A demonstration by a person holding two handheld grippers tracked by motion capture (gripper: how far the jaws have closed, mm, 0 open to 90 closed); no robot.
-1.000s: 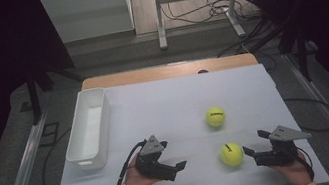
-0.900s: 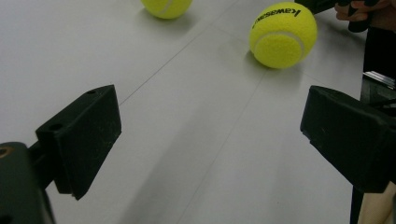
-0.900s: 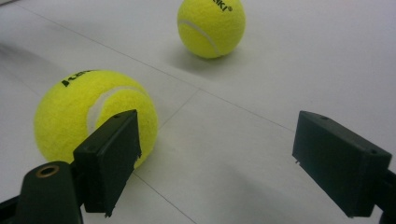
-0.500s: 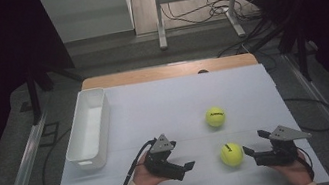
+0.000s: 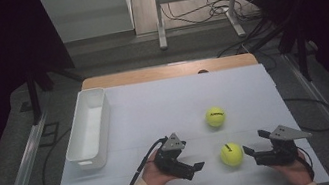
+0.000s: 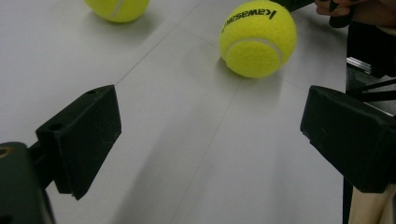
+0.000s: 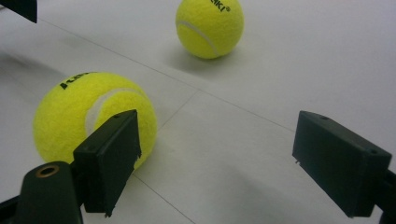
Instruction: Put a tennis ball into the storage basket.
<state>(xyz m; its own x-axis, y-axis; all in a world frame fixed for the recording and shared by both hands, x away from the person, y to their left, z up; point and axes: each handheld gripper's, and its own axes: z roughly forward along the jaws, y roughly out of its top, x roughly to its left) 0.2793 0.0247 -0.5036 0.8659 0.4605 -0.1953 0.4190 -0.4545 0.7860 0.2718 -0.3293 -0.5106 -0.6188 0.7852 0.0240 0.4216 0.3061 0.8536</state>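
The nearer fuzzy yellow tennis ball (image 5: 231,154) is seen on the white counter (image 5: 155,109), between the left gripper (image 5: 189,167) and the right gripper (image 5: 256,150), touched by neither. Both pairs of jaws are spread wide and hold nothing. Each gripper is held low, pointed at it. Black lettering is printed on its felt.

The tabletop (image 5: 165,107) is covered by a pale white sheet, faint straight seams crossing it; a strip of bare wood shows along its far edge. A white rectangular bin (image 5: 88,127) lies near the left edge, long side running away from the person; two yellow tennis balls rest right of centre, the far ball (image 5: 215,116) apart from the near ball (image 5: 231,153), which sits close to the front edge; both bear black lettering.
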